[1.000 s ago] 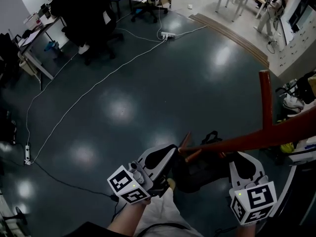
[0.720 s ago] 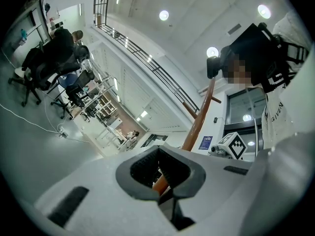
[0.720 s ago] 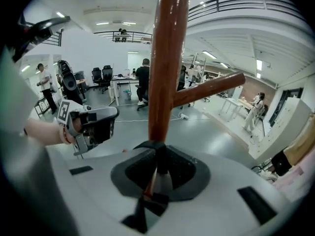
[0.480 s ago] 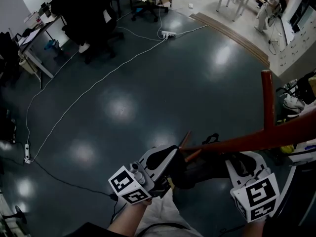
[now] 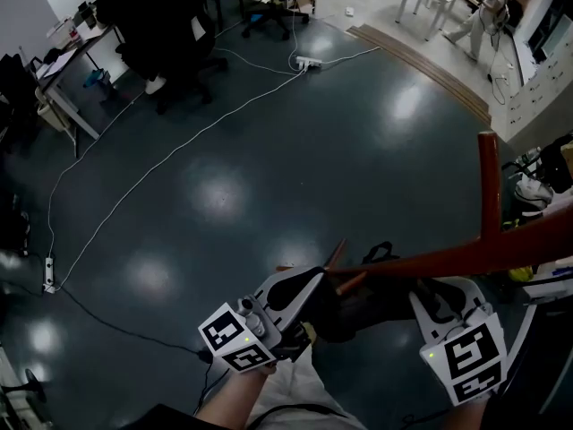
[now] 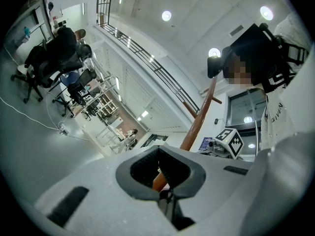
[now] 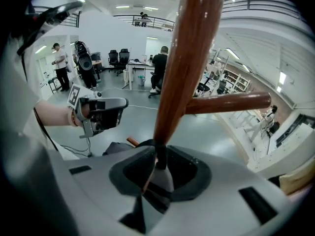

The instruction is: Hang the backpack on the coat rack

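The left gripper (image 6: 165,197) has its two jaws pressed together, with what looks like a thin dark bit of the backpack (image 5: 356,308) pinched between them. The right gripper (image 7: 153,181) is also clamped, its jaws closed on one dark strap (image 7: 160,154) that runs up from them and loops against the pole of the rack (image 5: 448,258).

In the head view the two grippers sit low in the picture, one at each side of the single black backpack, both touching it. The backpack hangs just under the end of the one red-brown wooden rack, which crosses the picture from the right edge. Three pegs show on it: one long peg (image 5: 489,186) standing up from the pole near the right, and two short pegs (image 5: 336,253) (image 5: 351,282) at the pole's end, right above the backpack.

Beyond lies a dark glossy floor (image 5: 269,150). One long white cable (image 5: 179,155) runs across it between two power strips, one far away (image 5: 307,63) and one at the left edge (image 5: 49,279). One person (image 5: 479,16) stands well apart at the top right.
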Available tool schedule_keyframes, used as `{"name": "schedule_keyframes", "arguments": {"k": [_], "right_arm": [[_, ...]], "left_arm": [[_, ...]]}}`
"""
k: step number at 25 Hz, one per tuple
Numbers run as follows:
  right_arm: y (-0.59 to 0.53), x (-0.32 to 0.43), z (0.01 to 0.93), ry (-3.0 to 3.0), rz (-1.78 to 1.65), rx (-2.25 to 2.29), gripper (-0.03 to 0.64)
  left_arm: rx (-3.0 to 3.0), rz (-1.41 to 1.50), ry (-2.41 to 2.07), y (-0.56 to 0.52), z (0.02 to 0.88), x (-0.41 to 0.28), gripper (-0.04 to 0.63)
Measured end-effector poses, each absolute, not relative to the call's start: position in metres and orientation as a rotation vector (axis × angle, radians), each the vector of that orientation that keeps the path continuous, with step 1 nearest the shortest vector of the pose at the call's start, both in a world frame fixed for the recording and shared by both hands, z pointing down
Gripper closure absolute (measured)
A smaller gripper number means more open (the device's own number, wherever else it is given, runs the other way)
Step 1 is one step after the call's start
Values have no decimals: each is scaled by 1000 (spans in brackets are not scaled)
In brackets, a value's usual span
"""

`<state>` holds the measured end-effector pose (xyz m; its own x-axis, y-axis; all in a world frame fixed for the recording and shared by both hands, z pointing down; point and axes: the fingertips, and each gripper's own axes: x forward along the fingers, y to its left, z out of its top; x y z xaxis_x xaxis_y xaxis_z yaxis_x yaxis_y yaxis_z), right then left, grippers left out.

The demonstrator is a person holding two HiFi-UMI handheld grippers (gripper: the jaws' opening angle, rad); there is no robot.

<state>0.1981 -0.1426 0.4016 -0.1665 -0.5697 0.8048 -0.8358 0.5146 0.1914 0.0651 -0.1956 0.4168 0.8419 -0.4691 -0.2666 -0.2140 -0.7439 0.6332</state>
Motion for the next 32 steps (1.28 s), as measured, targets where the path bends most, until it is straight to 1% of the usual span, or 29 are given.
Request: {"name": "schedule_keyframes", "arguments": {"k": [4, 7, 12, 14, 17, 21, 25, 32], "right_arm": [[-147, 182, 368, -1984, 356, 1161, 555], [-146, 188, 357, -2002, 330, 1193, 555], [-147, 192, 348, -2049, 277, 1327, 558], [-147, 193, 343, -2075, 256, 1422, 570], [-143, 191, 338, -2135, 285, 1561, 600], [-137, 187, 327, -2276, 283, 1714, 603], [-125, 189, 309, -2443, 438, 1854, 600], [-111, 181, 302, -2415, 341, 1848, 601]], "left_arm": [[2407, -556, -504, -197, 419, 61, 586], [2404, -558, -493, -192, 417, 65, 586], [2415, -564, -480, -191, 408, 66, 586], [2423, -565, -480, -191, 404, 64, 586], [2438, -570, -479, -188, 396, 61, 586], [2465, -589, -474, -188, 381, 58, 586], [2488, -595, -481, -185, 364, 54, 586], [2523, -607, -462, -185, 342, 53, 586]]}}
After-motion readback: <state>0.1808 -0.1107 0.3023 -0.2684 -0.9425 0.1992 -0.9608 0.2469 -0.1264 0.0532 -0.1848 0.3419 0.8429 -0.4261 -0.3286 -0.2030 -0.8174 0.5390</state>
